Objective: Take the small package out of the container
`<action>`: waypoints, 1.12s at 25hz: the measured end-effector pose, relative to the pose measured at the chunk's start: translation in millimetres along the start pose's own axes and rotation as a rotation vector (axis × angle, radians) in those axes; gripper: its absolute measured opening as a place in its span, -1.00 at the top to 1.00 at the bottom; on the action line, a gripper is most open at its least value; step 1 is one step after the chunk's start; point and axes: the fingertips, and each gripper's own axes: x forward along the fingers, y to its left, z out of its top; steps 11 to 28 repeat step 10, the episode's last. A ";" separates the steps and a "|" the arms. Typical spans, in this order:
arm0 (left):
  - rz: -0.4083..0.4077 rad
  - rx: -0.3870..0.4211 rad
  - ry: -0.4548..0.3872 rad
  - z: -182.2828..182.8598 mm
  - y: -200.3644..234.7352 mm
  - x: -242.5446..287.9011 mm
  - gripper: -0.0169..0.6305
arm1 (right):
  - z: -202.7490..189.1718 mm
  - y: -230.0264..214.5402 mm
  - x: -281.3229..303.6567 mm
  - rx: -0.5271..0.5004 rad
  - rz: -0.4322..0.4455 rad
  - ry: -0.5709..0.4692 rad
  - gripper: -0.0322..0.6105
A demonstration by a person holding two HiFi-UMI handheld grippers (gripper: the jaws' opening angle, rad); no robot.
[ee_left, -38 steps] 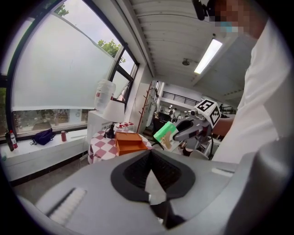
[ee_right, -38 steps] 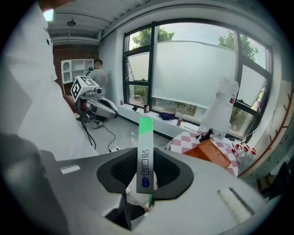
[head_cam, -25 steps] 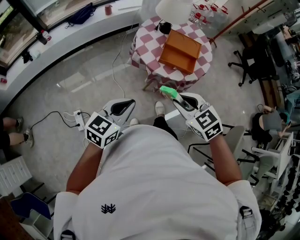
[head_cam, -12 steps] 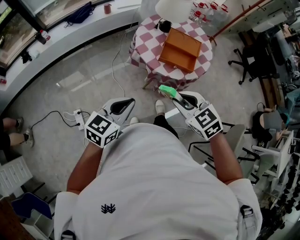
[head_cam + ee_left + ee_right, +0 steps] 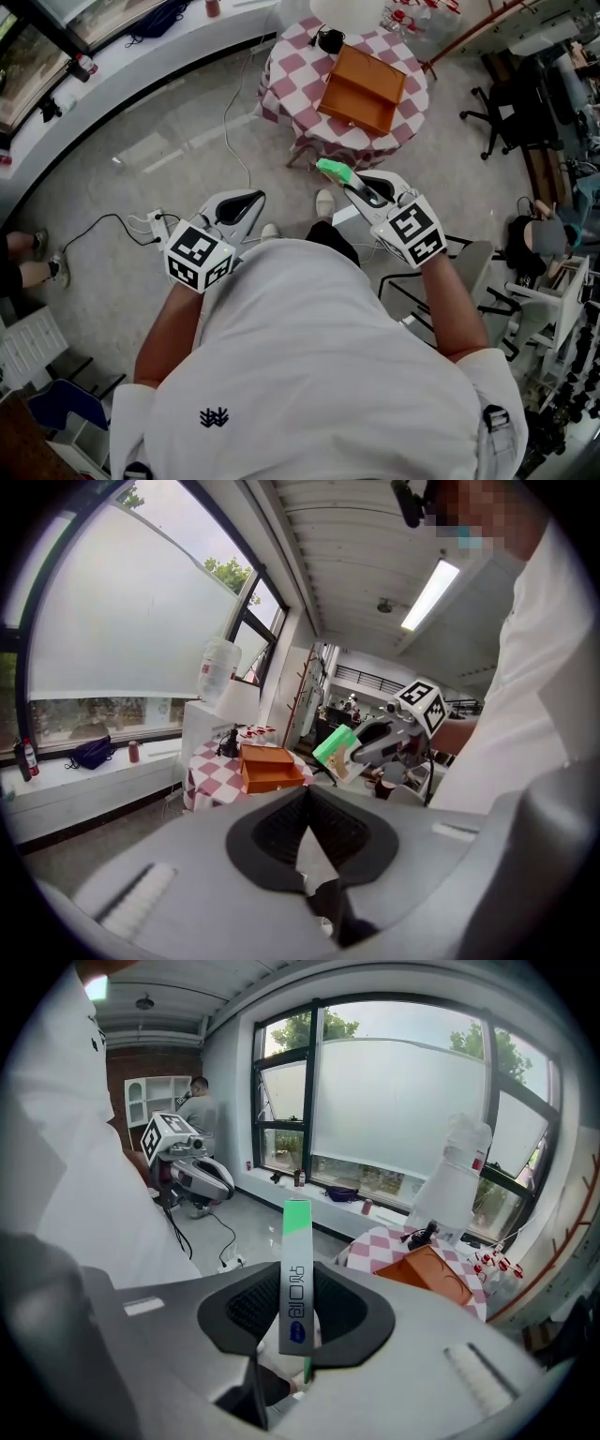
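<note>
Head view: my right claw (image 5: 345, 180) grips the small package (image 5: 332, 170) above the grey floor (image 5: 169, 159), well apart from the orange container (image 5: 361, 89) on the checkered worktop (image 5: 286, 75). Left gripper view: left claw (image 5: 305, 794) closed, empty. Right gripper view: package stands upright in the claw, windows (image 5: 394, 1119) behind.

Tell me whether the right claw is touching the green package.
Touching. The right gripper view shows the green package edge-on between the pads of the right claw, pressed from both sides.
</note>
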 end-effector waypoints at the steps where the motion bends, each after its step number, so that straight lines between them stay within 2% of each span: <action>1: 0.003 -0.002 0.001 0.1 1.3 0.9 0.78 | -0.3 -2.9 1.2 -0.002 0.001 0.003 0.62; 10: 0.043 -0.025 0.005 3.5 16.4 11.5 0.78 | -14.5 -33.1 14.7 -0.004 0.016 0.044 0.62; 28: 0.043 -0.025 0.005 3.5 16.4 11.5 0.78 | -14.5 -33.1 14.7 -0.004 0.016 0.044 0.62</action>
